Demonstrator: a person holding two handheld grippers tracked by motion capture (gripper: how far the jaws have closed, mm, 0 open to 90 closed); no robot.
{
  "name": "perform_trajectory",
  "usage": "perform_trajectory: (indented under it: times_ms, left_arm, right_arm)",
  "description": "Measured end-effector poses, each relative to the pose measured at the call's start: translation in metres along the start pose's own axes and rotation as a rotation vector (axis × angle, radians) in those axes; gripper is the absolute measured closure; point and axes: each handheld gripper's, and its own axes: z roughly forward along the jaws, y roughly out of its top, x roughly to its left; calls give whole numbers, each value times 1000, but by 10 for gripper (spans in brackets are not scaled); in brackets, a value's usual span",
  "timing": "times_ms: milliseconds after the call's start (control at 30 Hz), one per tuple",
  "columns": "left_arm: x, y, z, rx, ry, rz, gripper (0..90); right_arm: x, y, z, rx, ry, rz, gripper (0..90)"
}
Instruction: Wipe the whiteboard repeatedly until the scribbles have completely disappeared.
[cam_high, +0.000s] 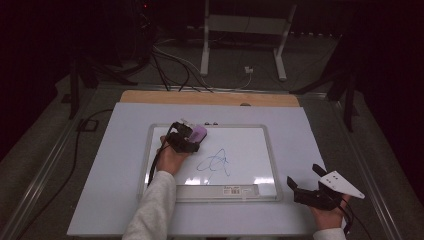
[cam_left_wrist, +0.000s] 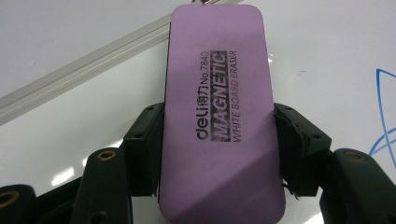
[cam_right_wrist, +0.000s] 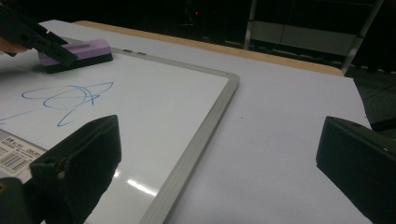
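From my seat, the dim light in the high view makes the far end of the room hard to read; past the table I make out little more than cables and a pale stand. In the left gripper view the purple eraser is cut off at its top and bottom edges, and its underside is hidden, so I cannot tell whether it touches the whiteboard or hangs just above it. The blue scribble is clipped by that picture's right edge.

My left gripper is clamped on the eraser, one black jaw against each long side, the printed face turned up to the camera. It sits over the board's upper left part, near the frame, up and left of the scribble and apart from it. The left forearm, in a pale sleeve, reaches in from the bottom edge and angles up over the board.

My right gripper rests off the board, near the table's lower right corner. Its jaws stand wide apart with nothing between them, and its hand is partly cropped at the bottom.
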Motion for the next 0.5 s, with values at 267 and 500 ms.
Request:
perform_trajectory:
  times_ms: [267,500]
  left_arm:
    - [-18,8,6,-4,-51,40,420]
    - [-40,9,6,-3,-161,170,419]
  right_arm:
    - [3,1,2,2,5,-5,4]
    - [1,1,2,0,6,-1,4]
